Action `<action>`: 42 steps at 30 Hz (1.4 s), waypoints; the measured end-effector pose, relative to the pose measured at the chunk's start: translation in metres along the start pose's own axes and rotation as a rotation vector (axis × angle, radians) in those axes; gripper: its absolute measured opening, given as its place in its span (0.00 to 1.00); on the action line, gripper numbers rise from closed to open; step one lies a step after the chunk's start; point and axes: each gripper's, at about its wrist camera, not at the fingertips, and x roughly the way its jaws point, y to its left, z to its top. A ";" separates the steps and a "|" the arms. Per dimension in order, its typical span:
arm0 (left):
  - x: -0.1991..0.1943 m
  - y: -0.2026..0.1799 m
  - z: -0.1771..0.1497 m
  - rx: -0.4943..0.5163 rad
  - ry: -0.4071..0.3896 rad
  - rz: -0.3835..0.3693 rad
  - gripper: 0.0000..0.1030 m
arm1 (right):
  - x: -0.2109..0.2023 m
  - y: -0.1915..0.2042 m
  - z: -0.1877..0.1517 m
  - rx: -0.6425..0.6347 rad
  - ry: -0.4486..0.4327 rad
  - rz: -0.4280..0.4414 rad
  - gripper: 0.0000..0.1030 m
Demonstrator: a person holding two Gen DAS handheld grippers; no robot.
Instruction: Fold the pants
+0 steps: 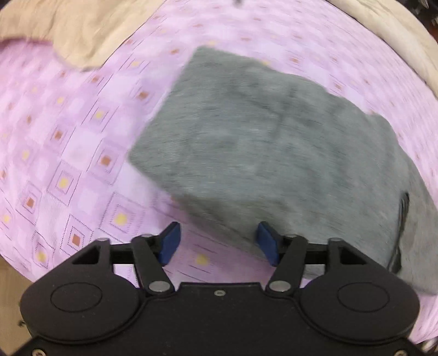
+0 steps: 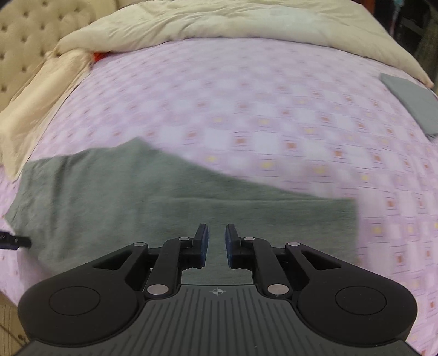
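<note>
1. Through the left wrist camera I see the grey pants (image 1: 262, 153) lying folded into a thick block on the pink bedsheet (image 1: 68, 142). Their long axis runs diagonally, from the far left of centre down toward the near right edge, where a dark cord or drawstring (image 1: 402, 219) shows against the fabric.
2. My left gripper (image 1: 217, 242) hangs just above the near edge of the pants with its blue-padded fingers spread wide and nothing between them; the right pad (image 1: 267, 242) overlaps the cloth's edge in the view, though I cannot tell if it touches.
3. The sheet is patterned with small yellow and brown squares, and a beige blanket (image 1: 74, 35) lies bunched at the far left and curves along the far right. The picture is motion-blurred.
4. Through the right wrist camera the pants (image 2: 131, 191) spread across the near left of the bed, long axis running left to right, the far edge sloping down toward the right.
5. My right gripper (image 2: 216, 243) sits over the near part of the pants, fingers drawn close with a narrow gap and no cloth visibly pinched.
6. Farther off, the beige duvet (image 2: 219, 24) is heaped along the far side, a tufted cream headboard (image 2: 30, 35) stands far left, and a second folded grey garment (image 2: 410, 101) rests at the far right of the sheet (image 2: 273, 109).
</note>
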 end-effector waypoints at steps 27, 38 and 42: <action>0.010 0.035 0.035 -0.173 -0.194 -0.098 0.36 | 0.023 0.084 -0.020 -0.097 0.096 0.049 0.13; -0.046 -0.034 0.020 0.012 -0.380 0.066 0.23 | 0.062 0.087 -0.049 -0.280 0.233 0.220 0.14; -0.093 -0.083 0.001 0.123 -0.496 0.113 0.21 | 0.038 0.053 -0.037 -0.253 0.156 0.292 0.13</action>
